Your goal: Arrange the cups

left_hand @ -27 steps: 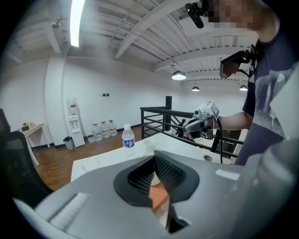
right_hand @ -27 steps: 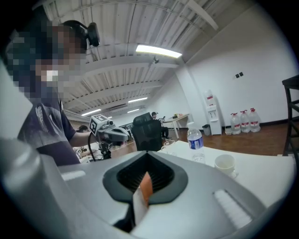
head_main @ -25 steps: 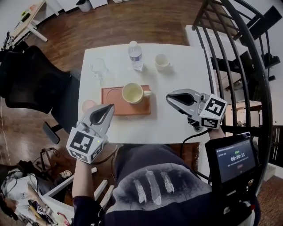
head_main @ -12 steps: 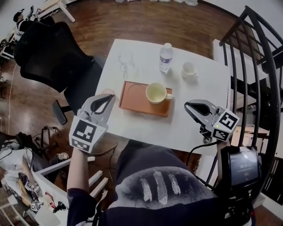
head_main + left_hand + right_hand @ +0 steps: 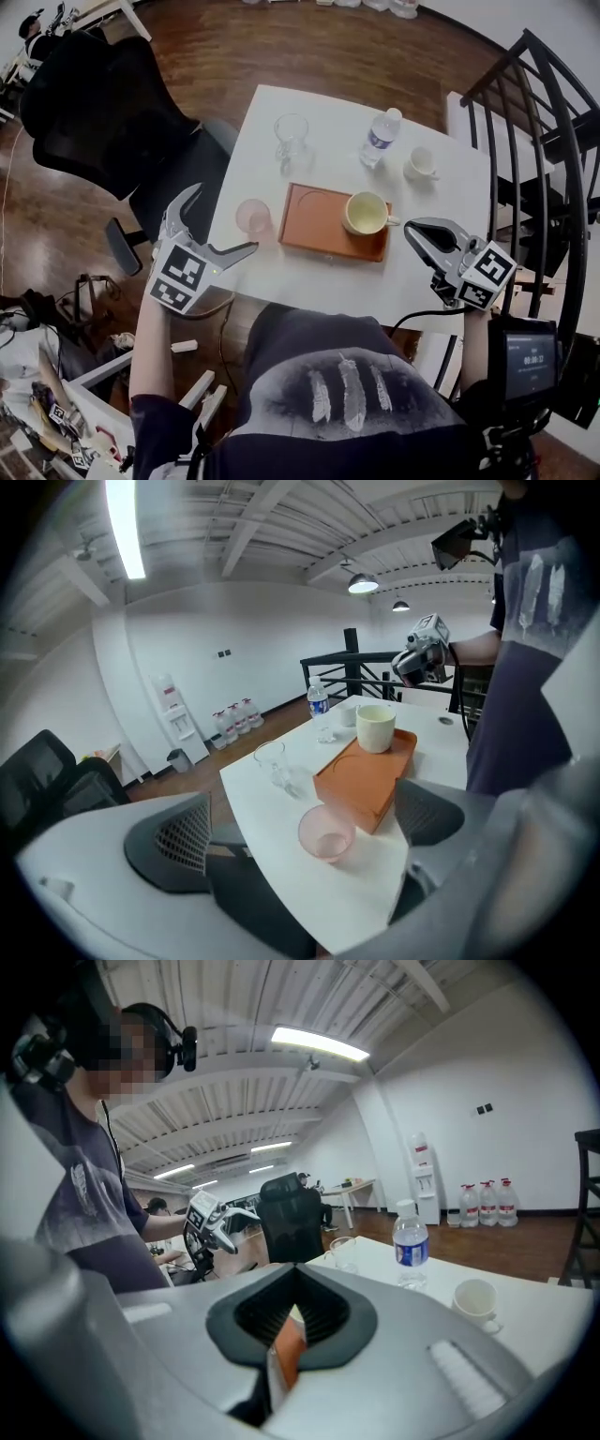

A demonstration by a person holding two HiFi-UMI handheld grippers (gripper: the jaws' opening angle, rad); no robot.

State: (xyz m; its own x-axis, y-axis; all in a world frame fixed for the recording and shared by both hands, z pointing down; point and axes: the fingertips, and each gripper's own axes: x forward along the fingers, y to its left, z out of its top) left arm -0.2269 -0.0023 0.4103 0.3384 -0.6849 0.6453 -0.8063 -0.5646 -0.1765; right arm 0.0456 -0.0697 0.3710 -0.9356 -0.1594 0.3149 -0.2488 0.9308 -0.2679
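A pink translucent cup [image 5: 253, 216] [image 5: 326, 832] stands on the white table [image 5: 328, 117] near its left edge, beside an orange tray [image 5: 314, 225] [image 5: 361, 780]. A cream mug [image 5: 366, 213] [image 5: 375, 727] sits on the tray's right end. Farther back are a clear glass [image 5: 292, 131] [image 5: 270, 758] and a small white cup [image 5: 421, 164] [image 5: 473, 1299]. My left gripper [image 5: 222, 222] [image 5: 302, 834] is off the table's left edge, its jaws opening wide, the pink cup just ahead and nothing between the pads. My right gripper [image 5: 422, 230] [image 5: 295, 1312] is shut and empty, right of the tray.
A water bottle [image 5: 380, 137] [image 5: 410, 1244] stands at the back between the glass and the white cup. A black office chair [image 5: 103, 103] is left of the table, a black railing [image 5: 553, 112] on the right. A small screen [image 5: 534, 356] hangs near my right arm.
The left gripper's jaws have gone from shut to wide open, and it has dropped toward the pink cup at the table's left edge. The right gripper has shifted slightly and stays shut.
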